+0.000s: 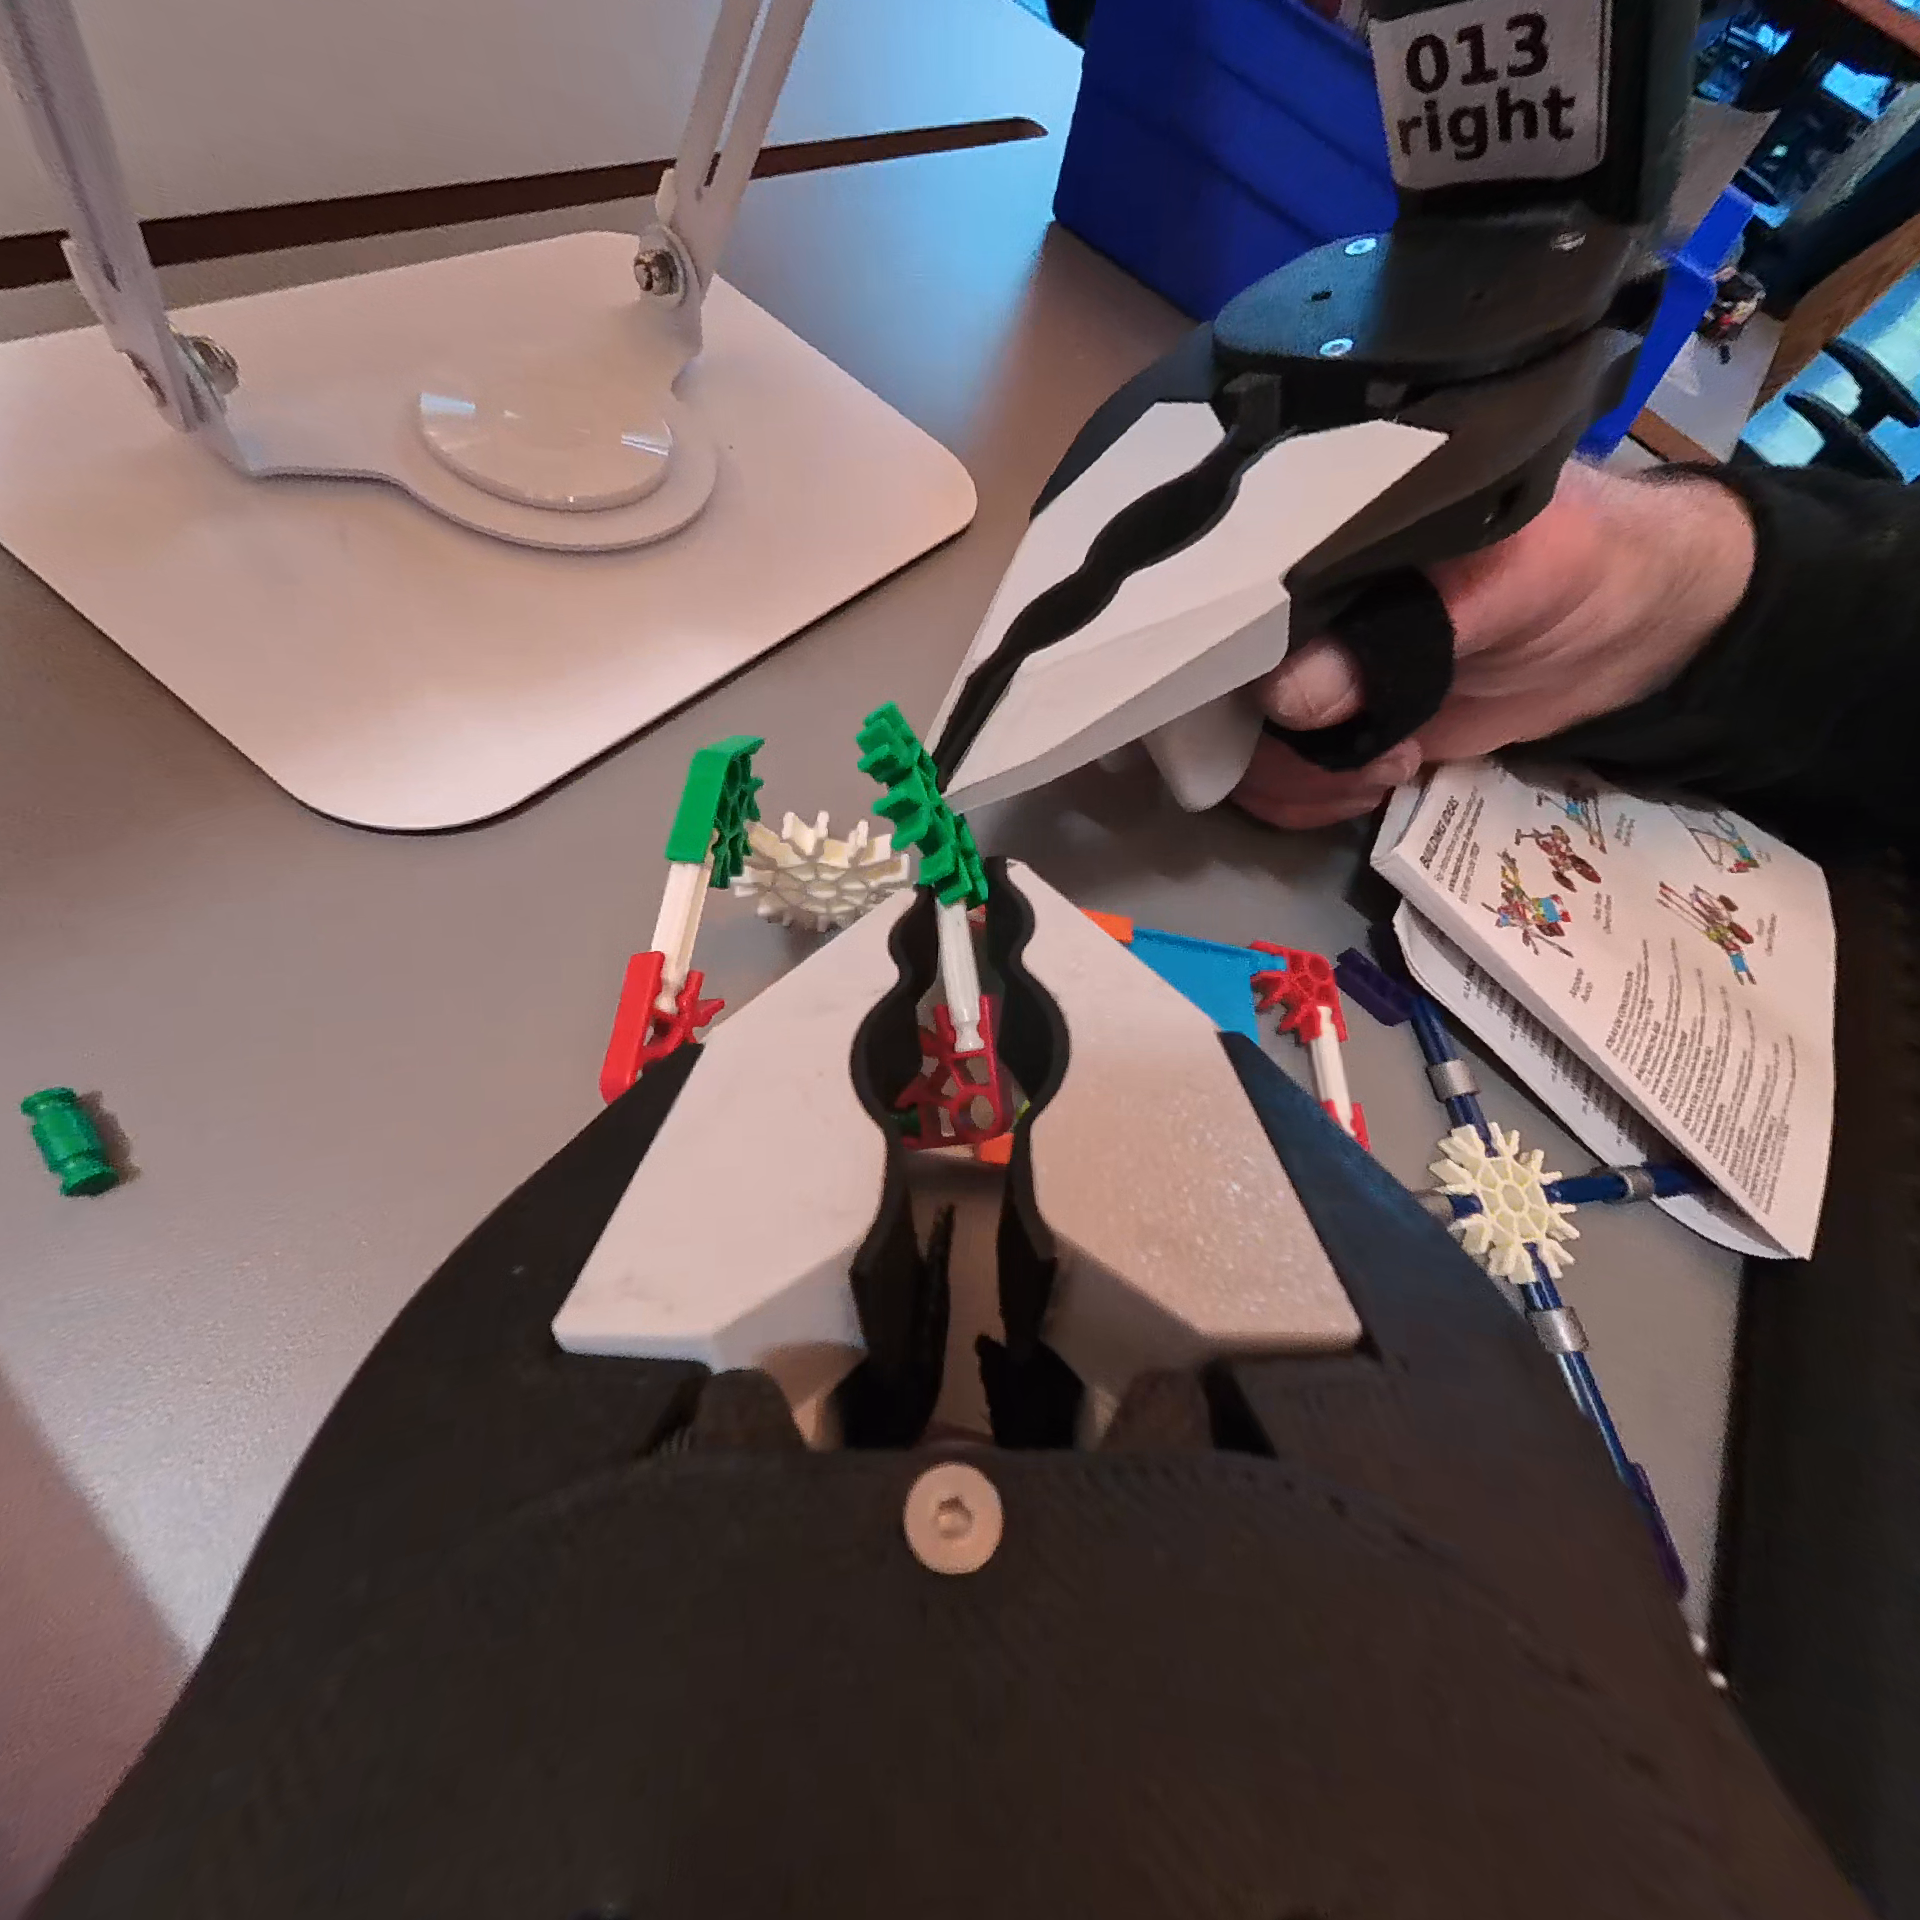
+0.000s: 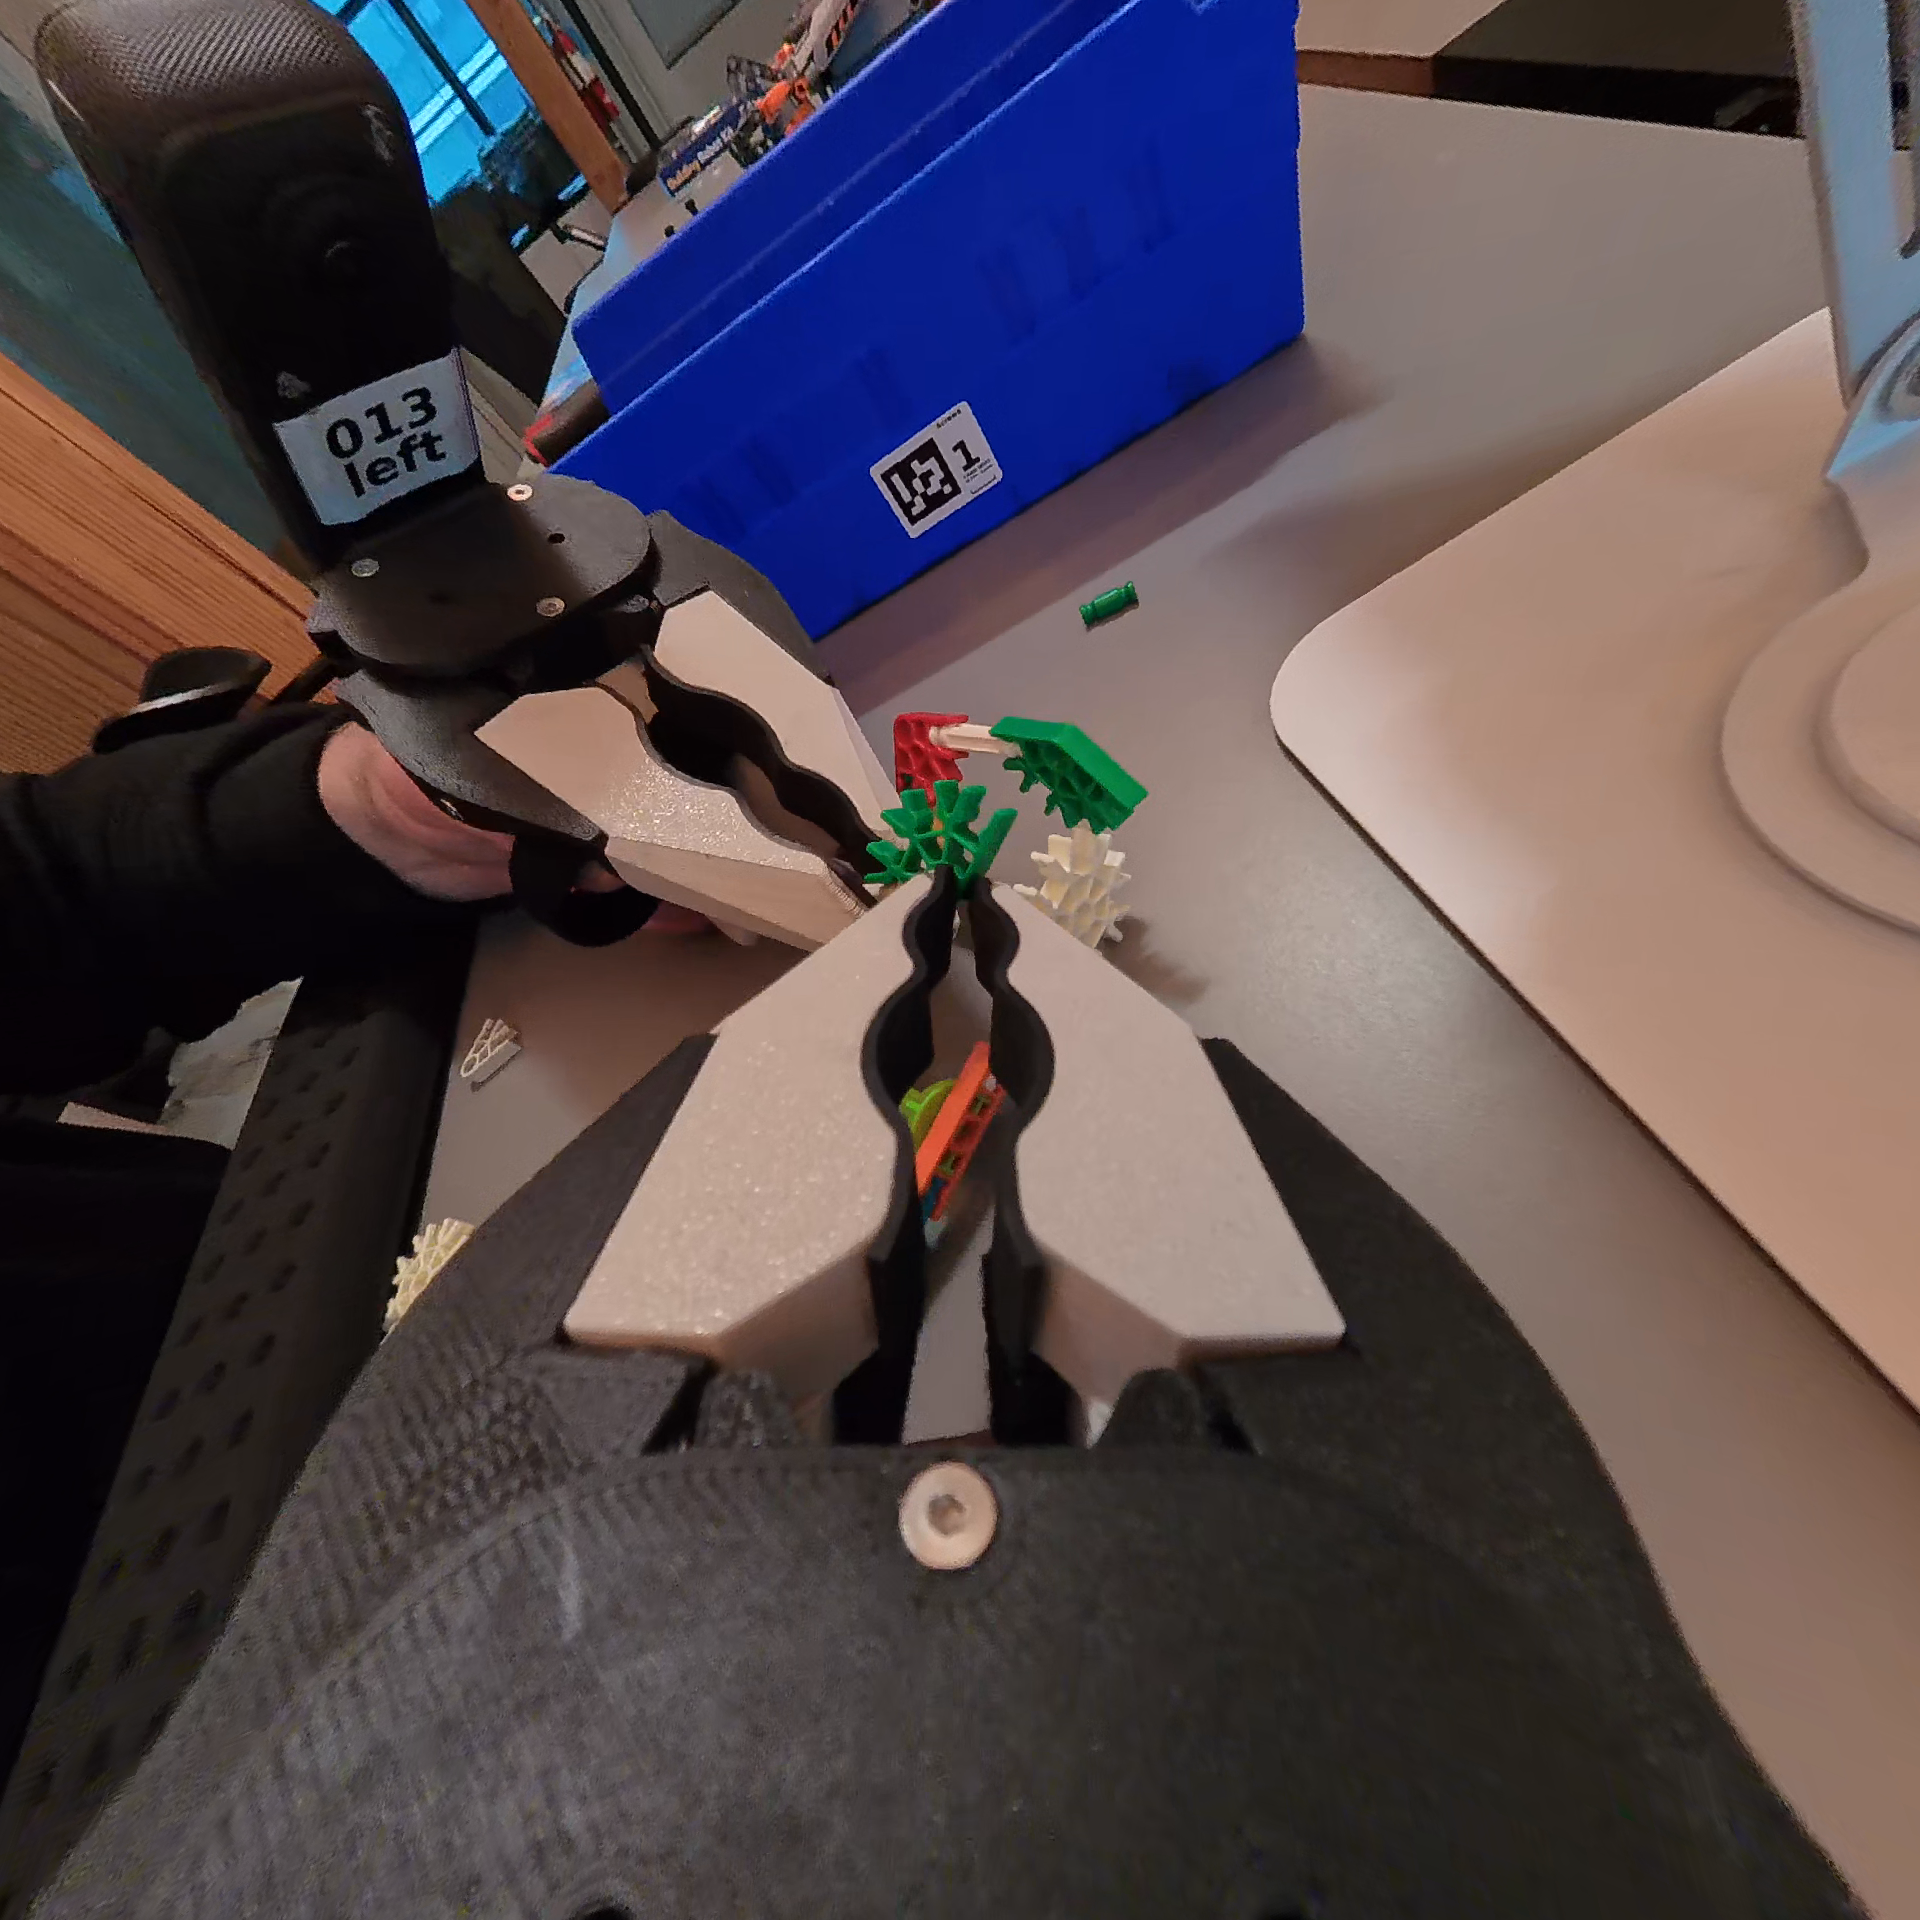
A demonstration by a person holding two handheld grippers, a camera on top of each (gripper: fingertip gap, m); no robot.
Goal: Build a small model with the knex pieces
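Observation:
My left gripper [image 1: 961,883] is shut on a white rod [image 1: 956,961] that stands up from a red connector [image 1: 956,1081] and carries a green connector [image 1: 914,810] on top. My right gripper [image 1: 940,779] comes in from the upper right and its tips pinch that green connector [image 2: 935,831]. In the right wrist view my right gripper [image 2: 956,888] is shut on it, with the left gripper [image 2: 862,873] meeting it from the left. Beside it stand a second green connector [image 1: 727,800], a red connector [image 1: 665,1018] and a white snowflake connector [image 1: 821,868].
A white stand base [image 1: 468,520] lies at the back left. A blue bin [image 2: 935,312] stands behind. A small green spacer [image 1: 68,1141] lies loose at the left. An open booklet [image 1: 1621,987] and blue rods with a white snowflake hub [image 1: 1503,1200] lie at the right. Less than 4 cm separates the two grippers' tips.

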